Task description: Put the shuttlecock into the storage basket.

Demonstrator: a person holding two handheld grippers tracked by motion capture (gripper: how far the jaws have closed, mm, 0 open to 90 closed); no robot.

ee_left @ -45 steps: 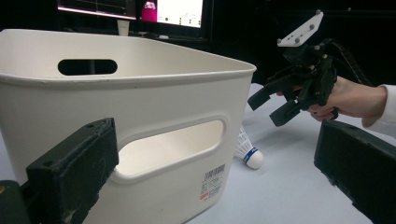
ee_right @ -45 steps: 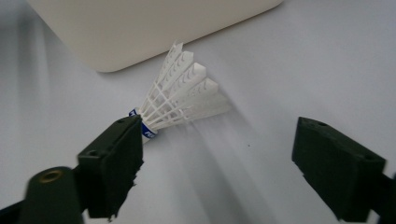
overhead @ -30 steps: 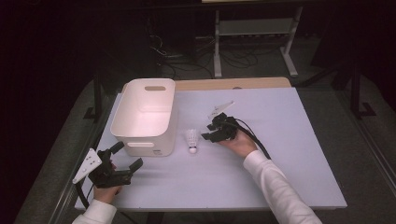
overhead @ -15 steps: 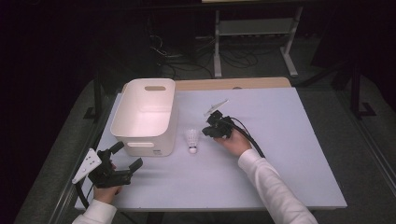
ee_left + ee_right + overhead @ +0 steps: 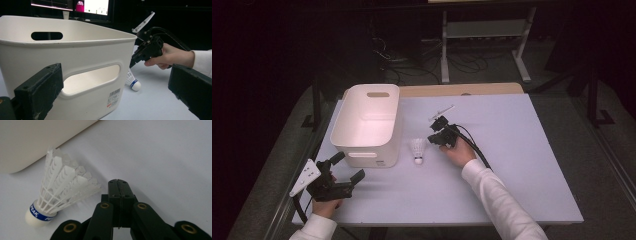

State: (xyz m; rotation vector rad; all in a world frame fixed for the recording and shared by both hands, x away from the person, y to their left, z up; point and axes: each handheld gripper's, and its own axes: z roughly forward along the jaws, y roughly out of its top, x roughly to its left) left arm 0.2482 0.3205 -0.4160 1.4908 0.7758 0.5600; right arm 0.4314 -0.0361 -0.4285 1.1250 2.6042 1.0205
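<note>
A white shuttlecock (image 5: 417, 150) with a blue band lies on the table beside the white bin (image 5: 367, 125), its cork toward the front edge. My right gripper (image 5: 435, 133) rests just right of its feathers, jaws pressed together with nothing between them. In the right gripper view the shuttlecock (image 5: 60, 195) lies left of the shut gripper (image 5: 119, 182). My left gripper (image 5: 348, 169) sits near the front left corner, jaws wide apart and empty, facing the bin's near wall (image 5: 75, 82). The left gripper view also shows the shuttlecock (image 5: 133, 82) past the bin's corner.
The bin stands empty at the table's left, with handle slots in its end walls. A black cable (image 5: 474, 147) trails from the right gripper along the sleeve. Dark floor, cables and a white rack (image 5: 482, 35) lie beyond the far edge.
The right gripper has crept slightly forward and left, closer to the shuttlecock's feathers. The left gripper has stayed put.
</note>
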